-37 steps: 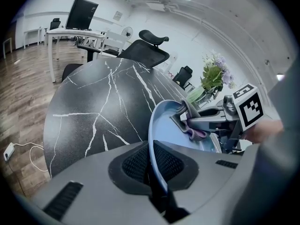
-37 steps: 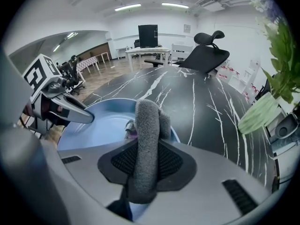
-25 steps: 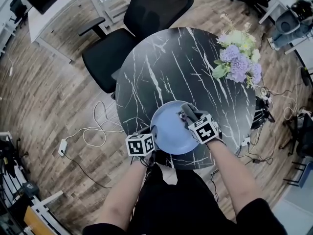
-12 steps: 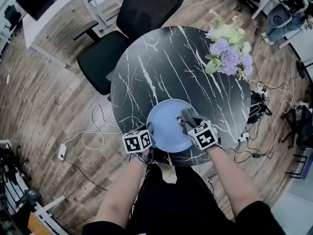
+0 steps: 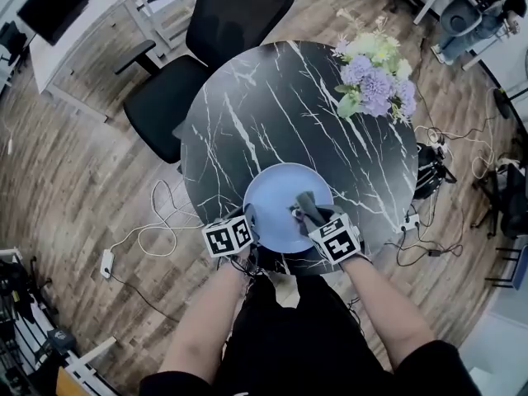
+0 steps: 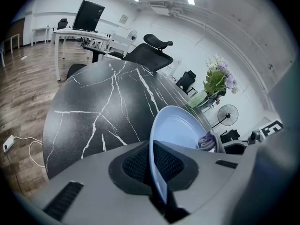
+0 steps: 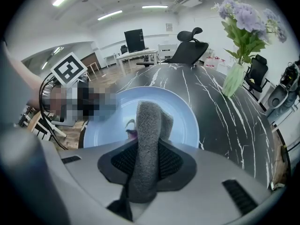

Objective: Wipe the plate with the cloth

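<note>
Left hand-held gripper [image 6: 158, 172] pinching the blue plate [image 5: 276, 190] by its rim, right hand-held gripper [image 7: 146, 172] clamped on grey cloth [image 7: 150, 121] inside

You are reaching both arms up from the 6 o'clock edge of the head view. Your left forearm [image 5: 206, 320] is angling toward 1 o'clock and your right forearm [image 5: 384, 304] toward 11 o'clock. Your left gripper [image 5: 250, 221] is pointing forward and down, its jaws nearly together and pinching the plate [image 5: 276, 192] rim at about 8 o'clock. Your right gripper [image 5: 305, 214] is tilting steeply down over the plate's 4 o'clock side, its jaws clamping the cloth [image 5: 307, 203].
</note>
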